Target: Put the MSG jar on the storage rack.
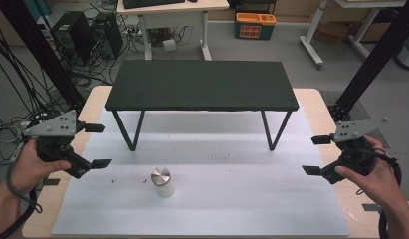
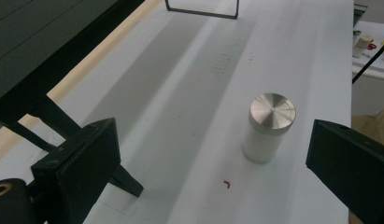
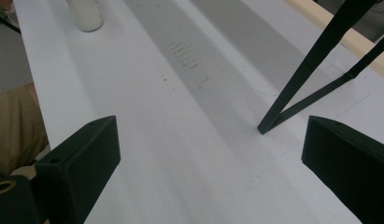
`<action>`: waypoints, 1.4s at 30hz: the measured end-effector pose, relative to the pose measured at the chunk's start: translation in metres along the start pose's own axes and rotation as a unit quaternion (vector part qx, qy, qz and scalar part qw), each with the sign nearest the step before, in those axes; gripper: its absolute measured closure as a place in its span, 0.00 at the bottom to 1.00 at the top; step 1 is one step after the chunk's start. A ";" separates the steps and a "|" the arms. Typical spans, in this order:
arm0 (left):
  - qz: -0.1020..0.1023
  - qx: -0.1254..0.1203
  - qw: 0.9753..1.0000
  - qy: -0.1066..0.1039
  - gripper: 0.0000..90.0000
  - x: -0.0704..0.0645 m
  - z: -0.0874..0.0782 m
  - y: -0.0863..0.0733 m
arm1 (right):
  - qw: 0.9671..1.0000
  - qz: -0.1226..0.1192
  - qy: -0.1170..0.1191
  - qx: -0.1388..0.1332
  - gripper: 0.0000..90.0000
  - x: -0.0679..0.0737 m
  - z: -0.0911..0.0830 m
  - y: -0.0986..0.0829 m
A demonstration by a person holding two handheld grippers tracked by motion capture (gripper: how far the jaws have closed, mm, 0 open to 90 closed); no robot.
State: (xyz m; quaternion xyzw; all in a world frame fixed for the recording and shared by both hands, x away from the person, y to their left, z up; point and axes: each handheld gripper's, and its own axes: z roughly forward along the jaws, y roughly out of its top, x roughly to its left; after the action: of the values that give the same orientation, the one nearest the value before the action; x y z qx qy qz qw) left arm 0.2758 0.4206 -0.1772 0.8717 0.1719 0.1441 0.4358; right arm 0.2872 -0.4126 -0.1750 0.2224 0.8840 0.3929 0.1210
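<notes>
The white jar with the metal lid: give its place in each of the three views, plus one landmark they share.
High view: the white jar stands on the white mat, left of centre, nearer the left claw.
Left gripper view: right of centre, between the two black jaws.
Right gripper view: top left corner, only its lower body showing.
Shared landmark: the black stand's legs.

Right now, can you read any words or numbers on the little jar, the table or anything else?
No words or numbers can be read.
Jar: plain white body and plain metal lid, no label.
White mat: faint dark marks and a small red mark, too small and blurred to read as writing.
Orange box on the floor: any print is too small to tell.
Black shelf: no text.
</notes>
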 end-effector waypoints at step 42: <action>0.011 0.043 0.996 -0.079 0.04 -0.013 0.084 0.001 | 1.000 -0.008 0.009 -0.004 0.05 0.016 -0.004 -0.001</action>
State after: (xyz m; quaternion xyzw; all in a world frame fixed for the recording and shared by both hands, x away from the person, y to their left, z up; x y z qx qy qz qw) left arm 0.2978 0.3550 -0.2263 0.8999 0.1340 0.0721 0.4086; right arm 0.2707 -0.4082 -0.1736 0.2110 0.8852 0.3975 0.1176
